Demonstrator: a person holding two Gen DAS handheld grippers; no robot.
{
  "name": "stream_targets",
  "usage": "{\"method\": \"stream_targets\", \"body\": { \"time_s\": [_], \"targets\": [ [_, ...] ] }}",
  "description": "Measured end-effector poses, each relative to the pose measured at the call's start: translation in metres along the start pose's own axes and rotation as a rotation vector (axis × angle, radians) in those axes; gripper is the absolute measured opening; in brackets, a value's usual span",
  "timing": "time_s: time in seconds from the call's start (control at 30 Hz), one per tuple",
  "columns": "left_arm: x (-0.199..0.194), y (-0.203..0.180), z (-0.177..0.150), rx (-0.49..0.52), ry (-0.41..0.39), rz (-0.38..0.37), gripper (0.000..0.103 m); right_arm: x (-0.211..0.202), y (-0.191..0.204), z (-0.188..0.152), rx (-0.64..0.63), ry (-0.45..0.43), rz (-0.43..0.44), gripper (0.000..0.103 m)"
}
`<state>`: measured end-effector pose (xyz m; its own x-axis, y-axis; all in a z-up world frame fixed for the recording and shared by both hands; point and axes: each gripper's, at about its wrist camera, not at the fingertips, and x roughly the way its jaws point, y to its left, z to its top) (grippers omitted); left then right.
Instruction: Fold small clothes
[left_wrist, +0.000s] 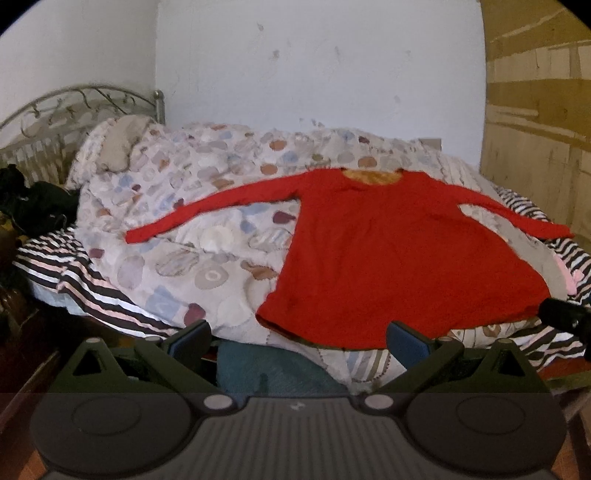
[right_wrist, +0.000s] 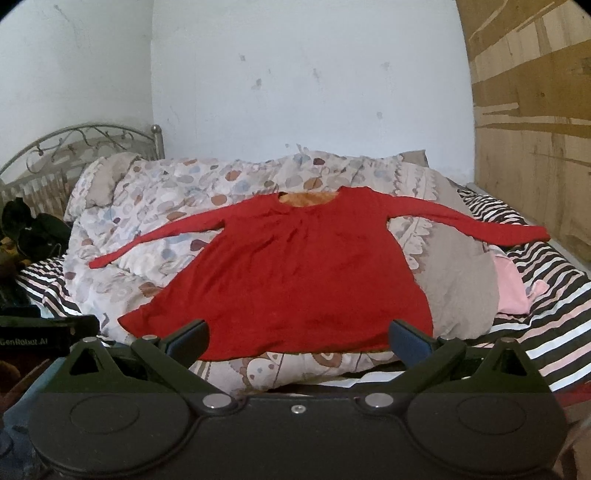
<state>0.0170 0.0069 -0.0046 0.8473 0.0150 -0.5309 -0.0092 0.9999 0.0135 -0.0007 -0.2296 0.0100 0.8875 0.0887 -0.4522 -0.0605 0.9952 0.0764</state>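
Observation:
A red long-sleeved top (left_wrist: 399, 266) lies flat on the patterned duvet (left_wrist: 192, 229), both sleeves spread out, neck away from me. It also shows in the right wrist view (right_wrist: 295, 277). My left gripper (left_wrist: 299, 341) is open and empty, near the hem's left part. My right gripper (right_wrist: 299, 339) is open and empty, just in front of the hem's middle. The right gripper's tip (left_wrist: 565, 317) shows at the right edge of the left wrist view.
A striped sheet (right_wrist: 546, 314) covers the bed. A pink garment (right_wrist: 513, 288) lies right of the duvet. Dark clothes (right_wrist: 33, 229) sit by the metal headboard (right_wrist: 85, 136) at left. A wooden panel (right_wrist: 535, 129) stands at right.

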Motion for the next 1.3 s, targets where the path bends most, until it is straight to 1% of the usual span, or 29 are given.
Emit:
{"method": "stream_targets", "body": {
  "time_s": [0.07, 0.2, 0.37, 0.47, 0.6, 0.73, 0.87, 1.03, 1.17, 1.23, 1.3],
  "targets": [
    [0.003, 0.005, 0.003, -0.019, 0.021, -0.035, 0.103, 0.005, 0.000, 0.005, -0.005, 0.027, 0.019, 0.103],
    [0.004, 0.015, 0.011, -0.064, 0.038, -0.064, 0.103, 0.013, 0.003, 0.009, -0.010, 0.059, 0.041, 0.103],
    [0.008, 0.025, 0.031, -0.085, 0.040, -0.105, 0.103, 0.015, 0.009, 0.011, -0.069, 0.059, 0.040, 0.103],
    [0.013, 0.025, 0.043, -0.066, 0.032, -0.094, 0.103, 0.019, 0.010, 0.012, -0.079, 0.065, 0.051, 0.103],
    [0.024, 0.021, 0.060, -0.015, 0.028, -0.072, 0.103, 0.030, 0.010, 0.014, -0.087, 0.078, 0.058, 0.103],
    [0.046, 0.017, 0.081, 0.006, 0.061, -0.061, 0.103, 0.048, 0.006, 0.020, -0.091, 0.101, 0.042, 0.103],
    [0.067, 0.014, 0.098, 0.026, 0.069, -0.046, 0.103, 0.067, 0.000, 0.030, -0.084, 0.108, 0.035, 0.103],
    [0.099, 0.004, 0.120, 0.051, 0.108, -0.058, 0.103, 0.094, -0.009, 0.047, -0.076, 0.130, 0.002, 0.103],
    [0.121, -0.005, 0.139, 0.080, 0.126, -0.062, 0.103, 0.112, -0.021, 0.063, -0.020, 0.120, -0.035, 0.103],
    [0.134, -0.011, 0.149, 0.096, 0.134, -0.065, 0.103, 0.119, -0.030, 0.070, 0.013, 0.099, -0.050, 0.103],
    [0.147, -0.015, 0.159, 0.105, 0.140, -0.065, 0.103, 0.124, -0.039, 0.076, 0.041, 0.060, -0.051, 0.103]
  ]
}}
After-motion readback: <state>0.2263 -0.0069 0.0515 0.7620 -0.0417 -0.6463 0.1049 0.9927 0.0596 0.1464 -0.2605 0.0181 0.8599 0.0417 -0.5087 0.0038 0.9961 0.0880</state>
